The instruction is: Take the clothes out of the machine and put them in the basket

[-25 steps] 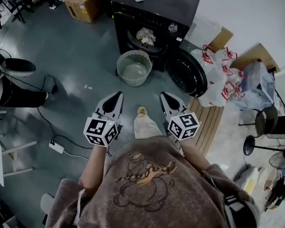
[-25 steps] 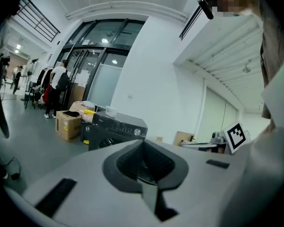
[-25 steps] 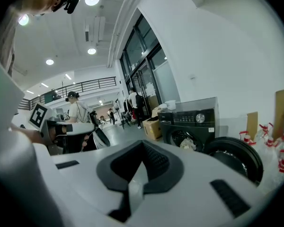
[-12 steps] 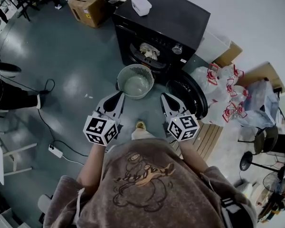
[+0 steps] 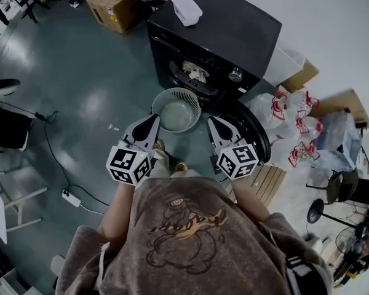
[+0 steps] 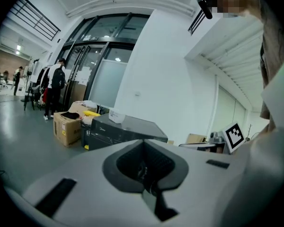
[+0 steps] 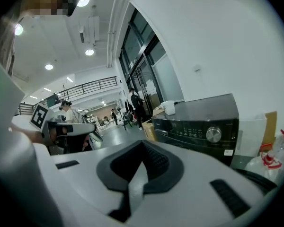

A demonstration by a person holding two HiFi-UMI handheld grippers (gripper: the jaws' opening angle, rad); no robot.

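Close up to the black washing machine point(image 5: 227, 26) is where the person now stands, because they have walked forward over the floor. A moment ago the machine and the round basket point(image 5: 157, 103) were farther off near the top of the head view. Now the basket sits just past the tips of both tongs, on the floor right in front of the machine's open mouth. The round door point(image 5: 255, 134) hangs open to the right. The clothes point(image 5: 197, 72) are inside the drum, a pale bundle, and the basket looks empty, so I think no clothes have been taken out yet. The walk looks like getting near enough to reach in. The left tongs point(image 5: 152, 120) are closed all the way and hold nothing. The right tongs point(image 5: 212, 121) look closed too, tips together, with nothing between them. Both point toward the machine and touch nothing. They would have to open before they could grab any clothes.
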